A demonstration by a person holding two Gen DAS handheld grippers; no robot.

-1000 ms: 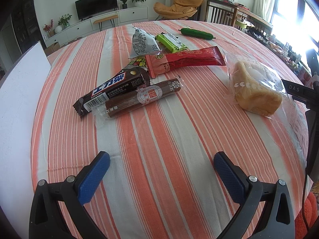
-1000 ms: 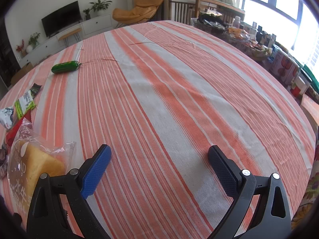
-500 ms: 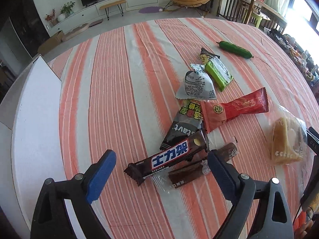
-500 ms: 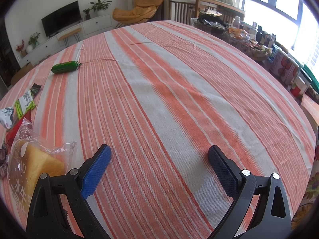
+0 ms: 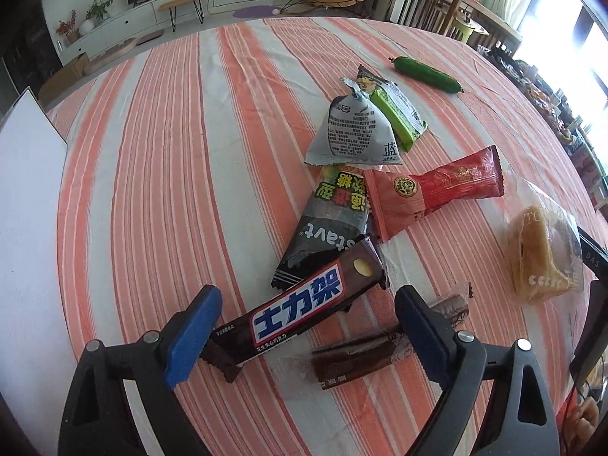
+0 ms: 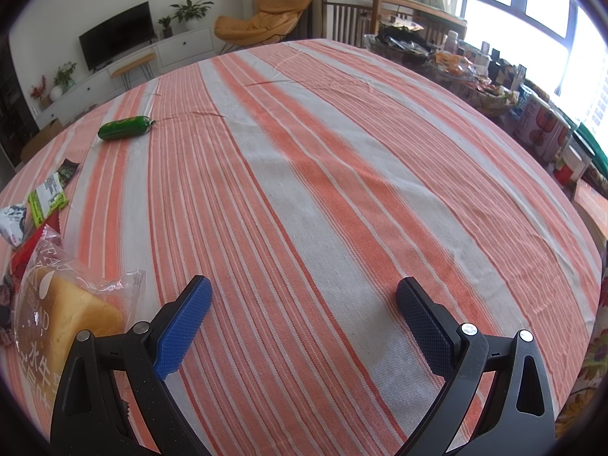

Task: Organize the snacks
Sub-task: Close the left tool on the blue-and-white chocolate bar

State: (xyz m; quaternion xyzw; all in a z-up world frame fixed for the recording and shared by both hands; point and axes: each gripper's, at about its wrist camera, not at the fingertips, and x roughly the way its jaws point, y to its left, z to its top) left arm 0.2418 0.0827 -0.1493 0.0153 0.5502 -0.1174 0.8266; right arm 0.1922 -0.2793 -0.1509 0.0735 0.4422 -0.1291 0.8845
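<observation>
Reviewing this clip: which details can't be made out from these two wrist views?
- Sausage stick, left wrist view: its middle hides behind the right finger of the left hand-held gripper, whose jaws have just been closing, not yet pressing on the chocolate bar.
- Black packet, left wrist view: ends are overlapped by the chocolate bar and grey packet.
- Bread bag, right wrist view: cut off by the left edge; print unreadable.

Home living and dining room: orange-and-white striped cloth-covered table [image 6: 342,174], black flat television [image 6: 117,40] on low white cabinet [image 6: 144,62] at eleven o'clock, mustard-yellow lounge chair [image 6: 262,19] at twelve, potted green plants [image 6: 190,9].
</observation>
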